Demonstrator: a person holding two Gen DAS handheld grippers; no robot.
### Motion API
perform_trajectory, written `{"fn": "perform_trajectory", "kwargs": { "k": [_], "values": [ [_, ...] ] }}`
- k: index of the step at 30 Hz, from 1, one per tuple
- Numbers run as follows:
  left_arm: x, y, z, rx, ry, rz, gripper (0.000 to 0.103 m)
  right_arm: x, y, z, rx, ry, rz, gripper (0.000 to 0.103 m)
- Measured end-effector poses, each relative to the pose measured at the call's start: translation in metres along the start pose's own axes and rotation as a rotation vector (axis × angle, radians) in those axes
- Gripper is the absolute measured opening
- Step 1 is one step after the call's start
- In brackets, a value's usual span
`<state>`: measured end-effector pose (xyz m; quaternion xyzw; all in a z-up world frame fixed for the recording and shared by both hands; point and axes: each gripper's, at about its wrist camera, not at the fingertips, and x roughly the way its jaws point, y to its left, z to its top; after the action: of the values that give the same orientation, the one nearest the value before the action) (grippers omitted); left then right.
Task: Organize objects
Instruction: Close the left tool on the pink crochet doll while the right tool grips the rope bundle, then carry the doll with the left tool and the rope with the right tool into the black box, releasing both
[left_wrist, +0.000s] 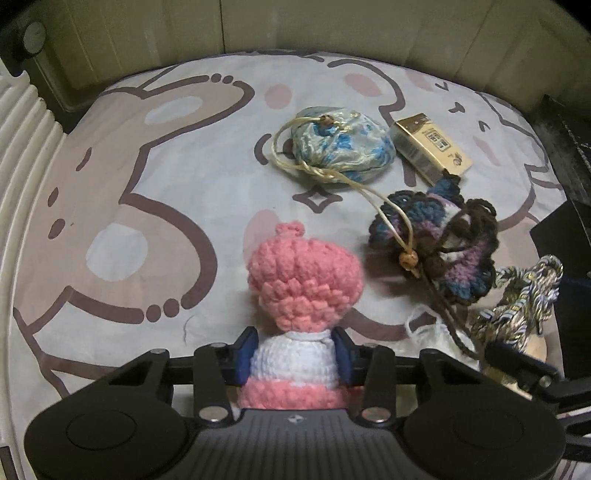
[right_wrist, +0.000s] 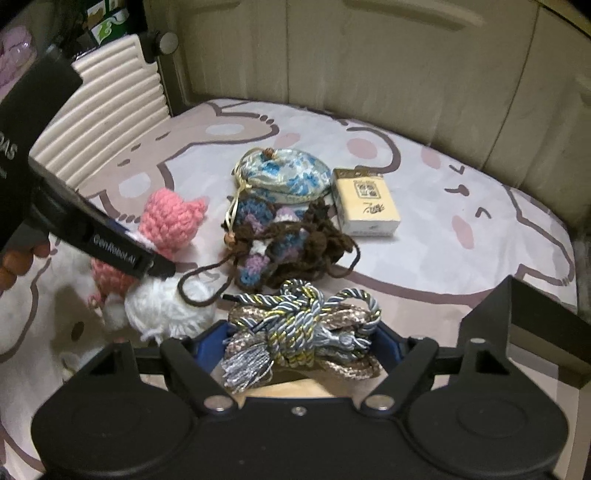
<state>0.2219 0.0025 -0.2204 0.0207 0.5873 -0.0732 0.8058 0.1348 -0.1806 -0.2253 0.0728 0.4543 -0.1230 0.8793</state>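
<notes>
While both tools point steeply down at the patterned cloth (left_wrist: 110, 192), the left gripper (left_wrist: 293, 356) clamps the pink crochet doll (left_wrist: 303, 280) at its white middle, head pointing away. The right gripper (right_wrist: 301, 343) seems to pinch the braided cord bundle (right_wrist: 303, 317), lying crosswise beside the white yarn ball (right_wrist: 166, 306).

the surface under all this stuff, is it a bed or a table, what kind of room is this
Probably a bedroom, on a bed: the cartoon-print sheet looks soft, a padded headboard rises behind it, and a white ribbed panel stands at one side. Crochet toys and a pouch lie on it, so a home rather than a workshop.
</notes>
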Motion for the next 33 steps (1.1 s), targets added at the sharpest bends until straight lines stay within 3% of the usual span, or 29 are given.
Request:
{"fn": "perform_trajectory", "kwargs": {
  "k": [16,33],
  "values": [
    [-0.095,0.006,0.001,-0.029,-0.174,0.034,0.044,-0.077,0.005,0.02,0.036,-0.134,-0.06,0.081],
    [-0.202,-0.028,-0.032,0.003,-0.326,0.008,0.044,-0.189,0.015,0.023,0.111,-0.291,-0.153,0.082]
  ]
}}
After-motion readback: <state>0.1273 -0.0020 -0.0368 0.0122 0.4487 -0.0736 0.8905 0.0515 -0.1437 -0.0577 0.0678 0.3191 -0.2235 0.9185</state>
